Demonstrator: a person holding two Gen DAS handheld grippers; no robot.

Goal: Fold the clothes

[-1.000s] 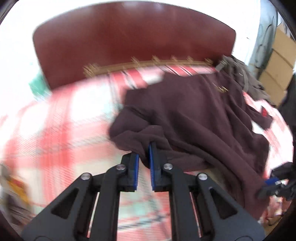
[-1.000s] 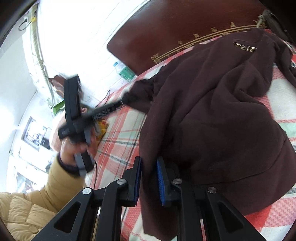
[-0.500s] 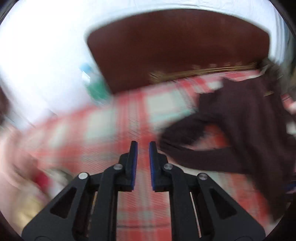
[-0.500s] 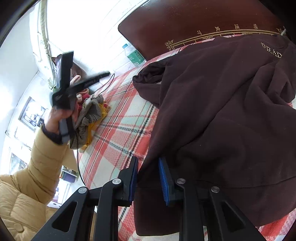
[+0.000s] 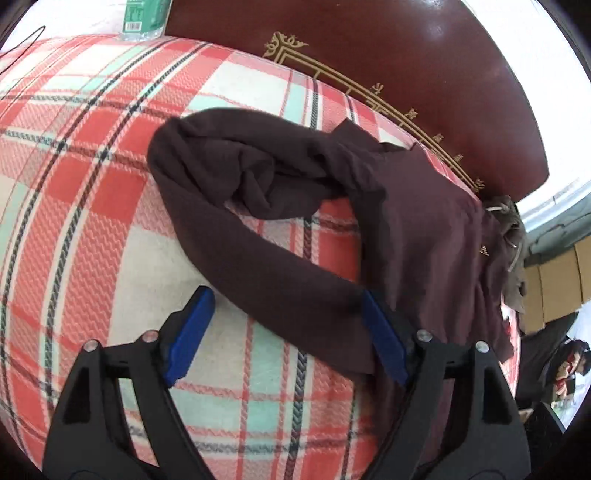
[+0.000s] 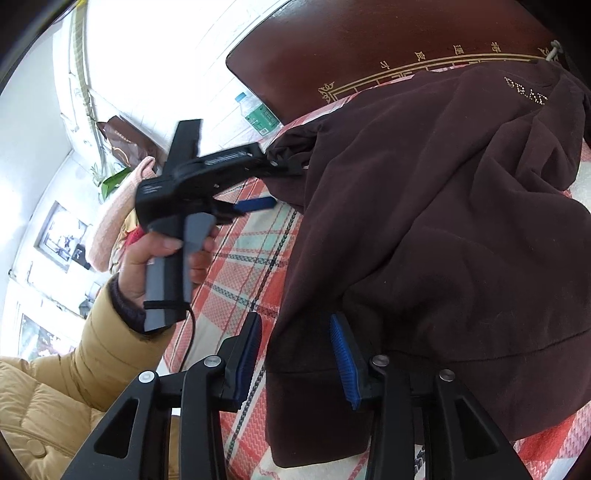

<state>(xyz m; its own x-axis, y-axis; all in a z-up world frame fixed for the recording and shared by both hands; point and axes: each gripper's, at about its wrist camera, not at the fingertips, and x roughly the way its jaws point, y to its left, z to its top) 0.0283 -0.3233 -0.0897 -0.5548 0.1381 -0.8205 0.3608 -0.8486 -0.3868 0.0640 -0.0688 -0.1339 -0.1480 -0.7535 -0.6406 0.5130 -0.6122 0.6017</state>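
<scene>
In the left wrist view, the left hand-held gripper [image 5: 286, 332] is spread wide, its blue pads [image 5: 188, 336] apart over the bed [image 5: 92, 184] with its red, white and mint plaid cover. The dark maroon sweatshirt [image 5: 424, 221] lies on the cover from the centre out to 3 o'clock. One sleeve [image 5: 258, 258] runs from a bunched cuff at about 10 o'clock of the centre down to the pad at 4 o'clock, touching it; the pad at 7 o'clock is clear of the cloth. The dark red headboard [image 5: 406, 66] with gold trim curves across 12 to 2 o'clock. A green-labelled bottle [image 5: 146, 18] stands at 11 o'clock, and a grey garment [image 5: 513, 236] is heaped at 3 o'clock beside cardboard boxes [image 5: 557, 280].

In the right wrist view, the right hand-held gripper [image 6: 295, 358] is spread, its pads on either side of the sweatshirt [image 6: 443, 240] hem, not pressing it. The sweatshirt fills the frame from the centre to 3 o'clock, with a small studded logo [image 6: 524, 90] at 1 o'clock. At 9 o'clock the person's left hand [image 6: 166, 258], in a tan padded jacket sleeve [image 6: 92, 362], grips the left hand-held gripper [image 6: 266, 181], whose tips reach the sleeve end. The headboard [image 6: 369, 44] sits at 12 o'clock.
</scene>
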